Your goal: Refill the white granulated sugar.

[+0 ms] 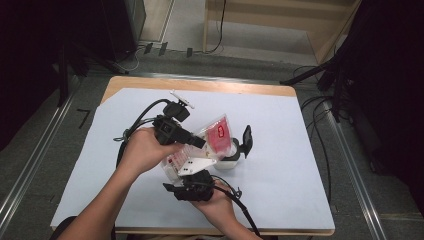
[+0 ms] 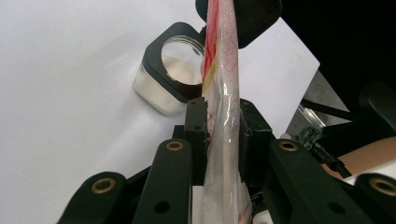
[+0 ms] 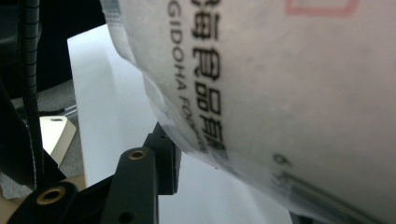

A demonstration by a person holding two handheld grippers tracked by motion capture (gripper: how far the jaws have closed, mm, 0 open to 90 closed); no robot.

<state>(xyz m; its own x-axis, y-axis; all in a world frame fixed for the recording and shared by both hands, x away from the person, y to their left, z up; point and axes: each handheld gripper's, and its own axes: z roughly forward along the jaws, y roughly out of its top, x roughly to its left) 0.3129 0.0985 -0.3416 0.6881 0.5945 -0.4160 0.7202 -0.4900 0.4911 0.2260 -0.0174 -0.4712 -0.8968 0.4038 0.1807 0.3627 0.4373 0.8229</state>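
- Translucent plastic pouch with red label (image 1: 214,139) held tilted above open square glass jar with black rim (image 2: 173,74) on the white-covered desk (image 1: 280,150).
- Left claw (image 2: 223,135) clamps pouch edge; right claw (image 1: 192,176) grips its lower end.
- Step: pouring. Next: tip the mouth over the jar.

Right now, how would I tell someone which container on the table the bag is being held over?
Start at the white sheet covering the table, then go just right of its middle, under the clear bag with red print that both hand-held grippers hold. There sits a small clear jar of white powder. Its black collar and flipped-open black lid mark it out.
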